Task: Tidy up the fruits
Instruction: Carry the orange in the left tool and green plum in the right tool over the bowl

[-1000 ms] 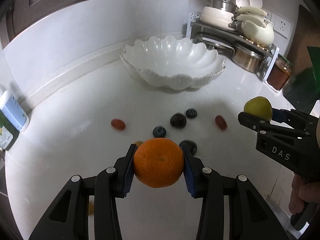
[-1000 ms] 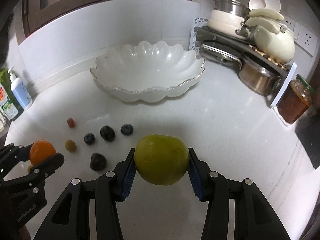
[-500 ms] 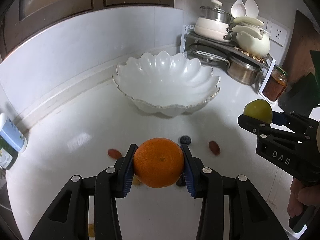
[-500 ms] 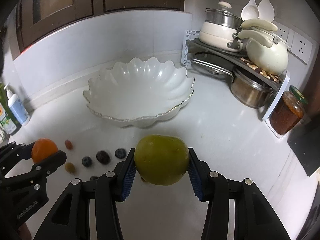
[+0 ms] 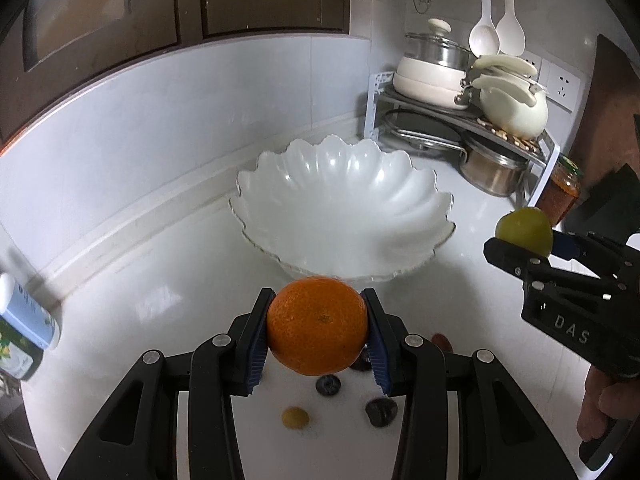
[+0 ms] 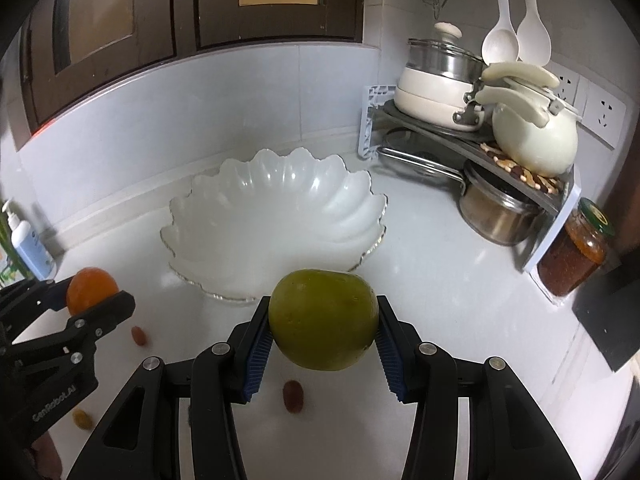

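Note:
My left gripper point(image 5: 317, 326) is shut on an orange point(image 5: 317, 325), held in the air just before the near rim of the white scalloped bowl point(image 5: 344, 204). My right gripper point(image 6: 323, 326) is shut on a green apple point(image 6: 323, 319), also raised in front of the bowl point(image 6: 276, 216), which has nothing in it. Each gripper shows at the other view's edge: the apple point(image 5: 524, 230) at right, the orange point(image 6: 92, 289) at left. Small fruits lie on the counter below: a blueberry point(image 5: 328, 385), a dark plum point(image 5: 381, 411), a yellow grape point(image 5: 295, 417), red grapes point(image 6: 292, 395) point(image 6: 139, 335).
A corner rack point(image 6: 480, 148) with pots, a kettle and lids stands at the back right, with a jar point(image 6: 576, 258) of orange preserve beside it. Bottles point(image 5: 24, 320) stand at the left counter edge. A person's hand point(image 5: 604, 404) grips the right tool's handle.
Both grippers have risen and moved forward toward the bowl with their fruits still clamped. The small fruits on the counter have slid down and partly under the fingers in both views.

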